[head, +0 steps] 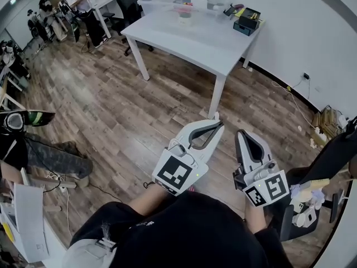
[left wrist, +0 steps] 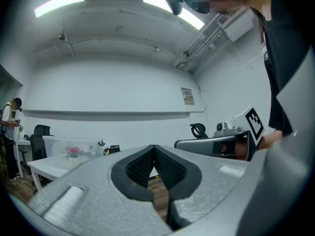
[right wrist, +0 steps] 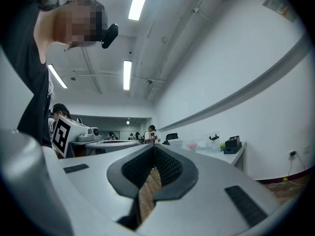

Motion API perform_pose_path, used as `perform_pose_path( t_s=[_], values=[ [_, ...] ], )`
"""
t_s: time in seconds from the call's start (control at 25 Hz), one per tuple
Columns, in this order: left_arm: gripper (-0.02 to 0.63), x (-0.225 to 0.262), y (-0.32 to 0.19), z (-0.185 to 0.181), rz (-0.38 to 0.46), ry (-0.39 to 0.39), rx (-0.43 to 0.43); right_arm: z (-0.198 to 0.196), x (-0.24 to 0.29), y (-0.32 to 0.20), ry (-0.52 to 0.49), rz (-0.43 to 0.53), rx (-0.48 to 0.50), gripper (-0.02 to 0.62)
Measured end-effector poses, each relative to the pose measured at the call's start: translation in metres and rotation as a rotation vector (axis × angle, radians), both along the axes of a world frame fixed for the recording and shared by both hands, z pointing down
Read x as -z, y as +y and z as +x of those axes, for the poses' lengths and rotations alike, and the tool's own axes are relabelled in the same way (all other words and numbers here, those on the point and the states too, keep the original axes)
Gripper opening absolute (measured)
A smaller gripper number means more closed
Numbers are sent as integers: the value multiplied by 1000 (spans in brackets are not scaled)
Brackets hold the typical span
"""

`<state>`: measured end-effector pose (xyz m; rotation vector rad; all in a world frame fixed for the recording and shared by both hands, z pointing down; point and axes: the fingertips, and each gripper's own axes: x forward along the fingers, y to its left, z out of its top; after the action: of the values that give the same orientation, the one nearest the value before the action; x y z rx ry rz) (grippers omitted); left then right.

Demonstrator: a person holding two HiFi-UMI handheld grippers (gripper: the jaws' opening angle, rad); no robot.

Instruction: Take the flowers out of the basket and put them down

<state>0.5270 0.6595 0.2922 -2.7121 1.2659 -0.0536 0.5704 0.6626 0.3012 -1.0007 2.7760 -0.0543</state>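
Left gripper (head: 215,119) and right gripper (head: 241,133): jaws closed, empty, held level side by side. Far table (head: 189,41) bears flowers (left wrist: 74,150), untouched. Judged: carrying posture for approach.

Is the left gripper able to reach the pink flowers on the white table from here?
Probably not yet: the left gripper, shut, hangs over the wooden floor, short of the table; the flowers stand toward its far side. The way looks free.
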Motion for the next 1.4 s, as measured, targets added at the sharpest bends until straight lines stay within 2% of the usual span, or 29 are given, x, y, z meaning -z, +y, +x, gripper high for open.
perform_pose_path(
  t_s=[0.48,1.0,1.24,1.4],
  values=[
    [-9,1,-53,-57,-16,23,-6,-57,2,-53,13,-20,15,12],
    [-9,-4,-107,-121,-33,10,3,-114,-4,-112,9,-44,8,12],
    [-11,-4,-123,-154,-43,34,8,-140,-8,-124,48,-59,0,12],
    [-9,-8,-127,-159,-60,46,3,-144,-15,-123,57,-80,-10,12]
  ],
)
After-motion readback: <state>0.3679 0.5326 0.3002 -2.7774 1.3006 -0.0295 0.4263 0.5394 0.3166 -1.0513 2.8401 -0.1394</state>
